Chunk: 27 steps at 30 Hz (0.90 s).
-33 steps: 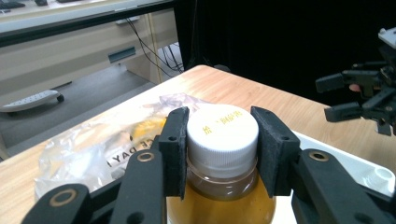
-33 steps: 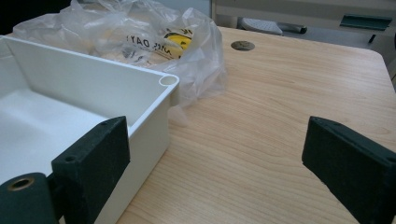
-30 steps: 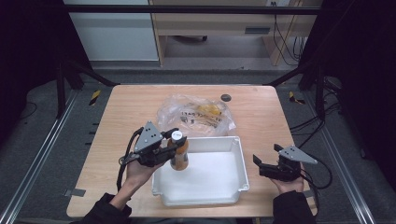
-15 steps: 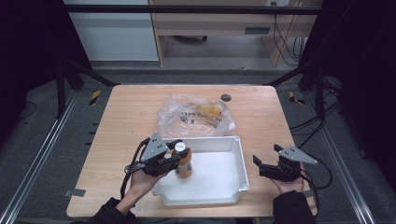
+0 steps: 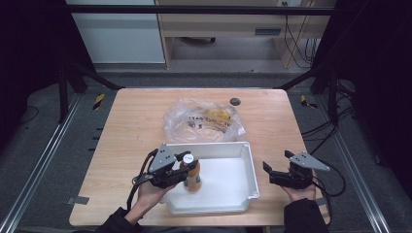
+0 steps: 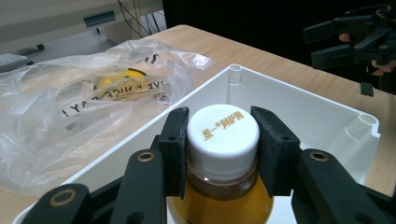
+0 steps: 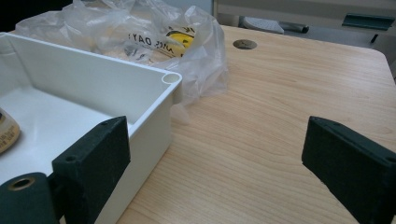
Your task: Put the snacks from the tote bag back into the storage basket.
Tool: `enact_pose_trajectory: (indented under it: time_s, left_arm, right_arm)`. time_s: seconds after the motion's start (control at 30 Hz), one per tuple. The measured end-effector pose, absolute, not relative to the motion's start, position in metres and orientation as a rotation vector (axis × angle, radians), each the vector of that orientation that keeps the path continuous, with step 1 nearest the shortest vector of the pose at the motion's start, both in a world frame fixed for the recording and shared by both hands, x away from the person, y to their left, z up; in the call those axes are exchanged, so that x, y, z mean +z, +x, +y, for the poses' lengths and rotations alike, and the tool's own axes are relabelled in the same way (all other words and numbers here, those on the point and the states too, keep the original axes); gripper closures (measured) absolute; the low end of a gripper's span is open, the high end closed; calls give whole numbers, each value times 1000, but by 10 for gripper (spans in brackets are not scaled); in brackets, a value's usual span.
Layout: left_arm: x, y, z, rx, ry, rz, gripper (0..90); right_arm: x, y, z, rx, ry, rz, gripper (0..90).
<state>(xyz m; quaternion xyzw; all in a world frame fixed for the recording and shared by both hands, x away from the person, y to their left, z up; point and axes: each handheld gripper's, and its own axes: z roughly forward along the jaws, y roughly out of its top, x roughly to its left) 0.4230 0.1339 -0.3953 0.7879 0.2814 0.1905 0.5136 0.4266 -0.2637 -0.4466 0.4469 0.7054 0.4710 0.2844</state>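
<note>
The left claw (image 5: 180, 171) pinches the white cap of the juice bottle (image 5: 192, 175), upright inside the white tray (image 5: 233, 187) at lower centre. The right claw (image 5: 279, 175) rests spread on the surface (image 5: 131, 126), lower right. Release seems left; the plastic bag (image 5: 204, 119) above likely holds more.

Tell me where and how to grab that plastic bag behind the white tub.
Judging by its shape, pinch the crumpled, raised film on top of the plastic bag, coming down from above. It lies slack on the table, so its sides offer no firm edge, while the folds stand up. The open right gripper is free; the left gripper is shut on the bottle in the white tub.
</note>
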Motion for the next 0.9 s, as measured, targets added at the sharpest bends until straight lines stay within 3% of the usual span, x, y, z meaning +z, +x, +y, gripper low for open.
enact_pose_trajectory:
  time_s: [0.77,0.9]
  left_arm:
    - [-402,419,131,471,1894,641,577]
    - [-401,418,131,468,1888,641,539]
  right_arm:
    - [-447,426,-263,1258,1195,1891,80]
    - [-447,426,-263,1258,1194,1891,80]
